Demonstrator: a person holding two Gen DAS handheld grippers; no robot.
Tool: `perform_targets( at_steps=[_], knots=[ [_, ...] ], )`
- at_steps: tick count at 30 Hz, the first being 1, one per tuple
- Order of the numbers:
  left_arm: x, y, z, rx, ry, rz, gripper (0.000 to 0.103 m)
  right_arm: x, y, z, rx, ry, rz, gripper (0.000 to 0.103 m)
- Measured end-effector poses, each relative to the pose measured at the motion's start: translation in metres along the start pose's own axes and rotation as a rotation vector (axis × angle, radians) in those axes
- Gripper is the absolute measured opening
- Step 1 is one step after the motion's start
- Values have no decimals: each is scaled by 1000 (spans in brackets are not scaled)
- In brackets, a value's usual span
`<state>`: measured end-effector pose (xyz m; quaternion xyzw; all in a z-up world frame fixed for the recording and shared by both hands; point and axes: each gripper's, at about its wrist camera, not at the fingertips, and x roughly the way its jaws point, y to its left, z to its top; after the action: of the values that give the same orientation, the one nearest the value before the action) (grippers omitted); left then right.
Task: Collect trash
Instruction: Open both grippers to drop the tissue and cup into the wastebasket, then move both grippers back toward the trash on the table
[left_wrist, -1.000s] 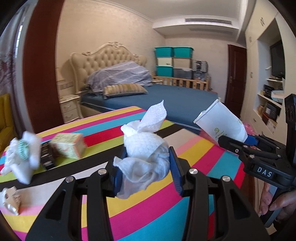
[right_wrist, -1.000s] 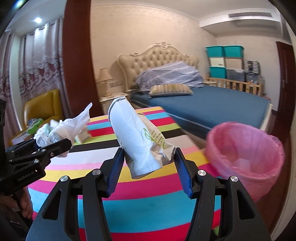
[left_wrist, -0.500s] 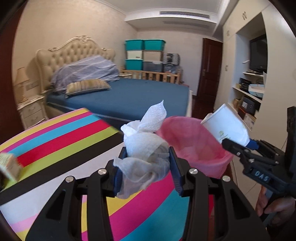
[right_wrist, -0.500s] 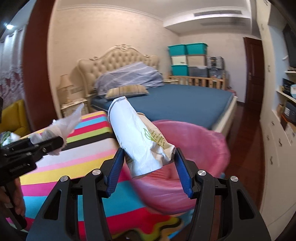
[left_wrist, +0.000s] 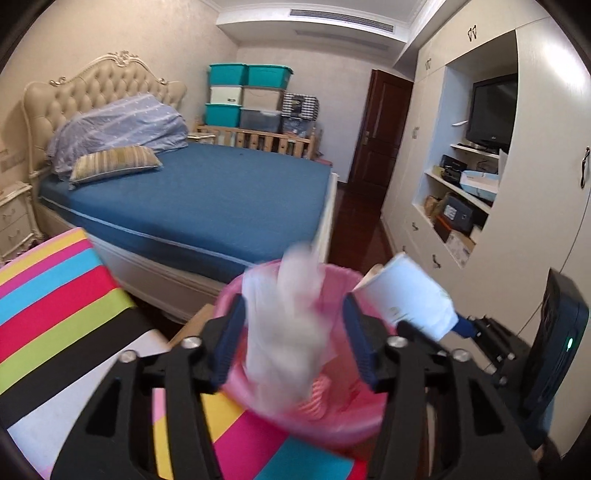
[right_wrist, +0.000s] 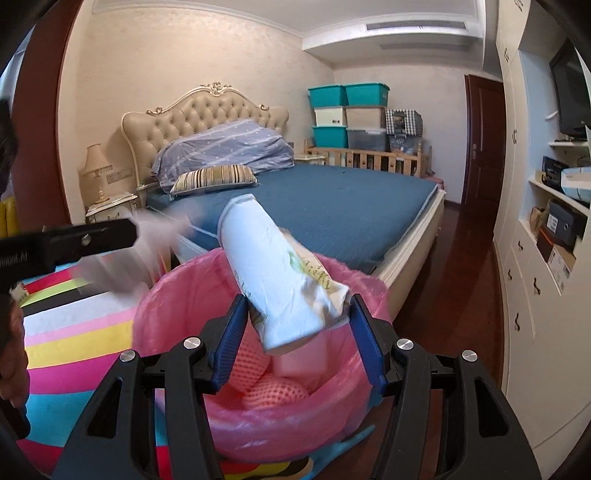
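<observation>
while both grippers hang over the pink-lined bin (right_wrist: 177, 317), each carries a piece of trash between its blue pads. seen from the left wrist, the left gripper (left_wrist: 293, 341) has its jaws spread; they have just been opening, and the crumpled white tissue (left_wrist: 286, 332) sits blurred between them with a clear gap to the right pad, so it looks loose and no longer pinched. below it is the mouth of the bin, whose pink liner shows on either side of the tissue. from the right wrist view, the right gripper (right_wrist: 295, 336) has also just been widening its jaws, and the crushed white paper cup (right_wrist: 275, 280) with green print lies slanted between them, open rim up and away, squashed base near the right pad. whether the pads press on the cup cannot be told for sure; its lower end touches or nearly touches both. the cup is directly above the bin opening, where pink mesh-like material (right_wrist: 266, 387) already lies inside. the bin stands just beside the striped, many-coloured table edge (right_wrist: 74, 339). behind it are a bed with a blue cover (right_wrist: 351, 206), a tufted headboard and stacked teal storage boxes (right_wrist: 347, 114). a person's hand (right_wrist: 13, 354) shows at the left edge of the right wrist view
</observation>
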<state>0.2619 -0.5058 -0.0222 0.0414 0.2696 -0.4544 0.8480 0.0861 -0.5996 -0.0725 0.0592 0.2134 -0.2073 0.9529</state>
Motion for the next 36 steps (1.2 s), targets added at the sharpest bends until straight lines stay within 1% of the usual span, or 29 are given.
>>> perform_targets(
  at_steps=[1,2,4,5,6,10,14,17,18,21,23,28,30,31,33,36],
  knots=[
    [3,-3,2,5,-1,5,75,1,-1,-1,-4,2,-16,72],
    [4,-5,5,10,-11,19,79,2,-3,0,-4,-1,-23,72],
    [0,-7,7,18,-47,41,90,-2,-6,1,2,-16,-15,74],
    [-3,-5,8,22,-52,56,93,-6,-7,0,2,-19,-19,75],
    [-8,-3,8,30,-61,90,98,-9,-8,0,1,-23,-24,77],
    [-40,3,-4,63,-104,196,98,-29,-7,-2,12,-42,-30,85],
    [-86,18,-21,111,-178,310,98,-49,8,-1,8,-64,-18,85],
    [-119,34,-36,109,-203,361,98,-62,31,3,-15,-81,24,85],
    [-130,40,-43,97,-203,363,98,-66,36,3,-22,-85,39,85],
    [-158,59,-61,63,-180,381,98,-75,71,6,-57,-100,119,85],
    [-178,73,-74,48,-179,409,98,-79,91,6,-76,-109,156,85],
    [-241,111,-112,17,-191,524,98,-88,156,5,-116,-103,312,85],
    [-268,128,-129,-8,-179,579,98,-90,181,4,-131,-95,382,85],
    [-283,137,-139,-24,-177,608,98,-91,196,3,-142,-84,425,85],
    [-307,150,-154,-46,-176,666,98,-92,223,1,-171,-59,483,85],
    [-346,171,-176,-83,-169,764,98,-97,266,-4,-242,-42,529,85]
  ],
)
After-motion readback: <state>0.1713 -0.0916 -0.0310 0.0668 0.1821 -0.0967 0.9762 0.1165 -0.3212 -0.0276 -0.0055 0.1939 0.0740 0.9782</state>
